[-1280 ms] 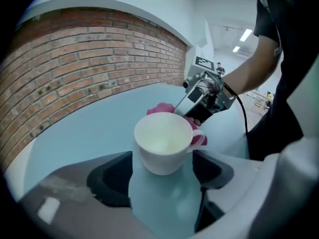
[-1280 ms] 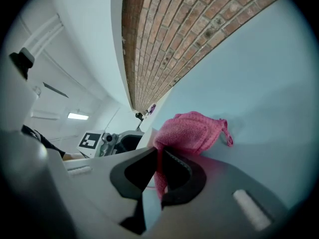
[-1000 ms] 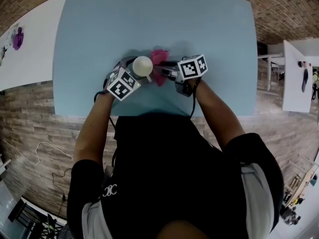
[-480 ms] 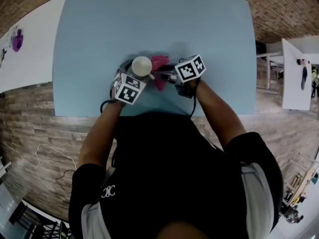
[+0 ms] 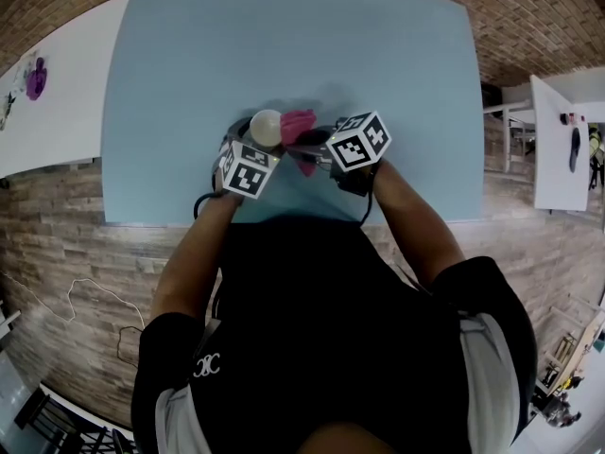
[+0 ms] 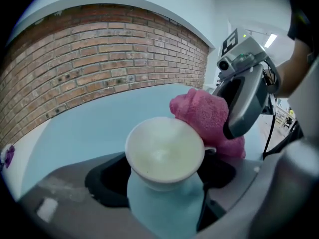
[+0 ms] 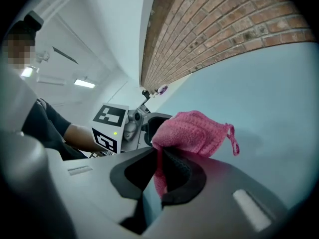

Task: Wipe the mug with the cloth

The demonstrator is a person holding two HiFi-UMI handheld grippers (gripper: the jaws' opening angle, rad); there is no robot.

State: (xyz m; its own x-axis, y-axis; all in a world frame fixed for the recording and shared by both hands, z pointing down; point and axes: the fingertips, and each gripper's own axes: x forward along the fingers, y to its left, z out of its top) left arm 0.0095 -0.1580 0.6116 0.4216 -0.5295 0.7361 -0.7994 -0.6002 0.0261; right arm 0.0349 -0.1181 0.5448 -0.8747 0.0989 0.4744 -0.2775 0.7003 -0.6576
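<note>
Near the counter's (image 5: 189, 64) near edge, the mug (image 6: 164, 153) is clamped by its body in the left gripper (image 6: 162, 188): rigid, probably slippery, breakable. The soft cloth (image 7: 197, 131), pinched in the right gripper (image 7: 160, 178), touches its rim.

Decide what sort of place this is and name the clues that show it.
Probably an indoor workshop or lab space rather than a home kitchen: a bare light-blue table stands against a brick wall, with strip ceiling lights overhead.

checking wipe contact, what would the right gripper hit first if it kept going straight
The cloth in the right gripper leads, so it would likely meet the mug in the left gripper first; the cloth seems to sit against its rim.
</note>
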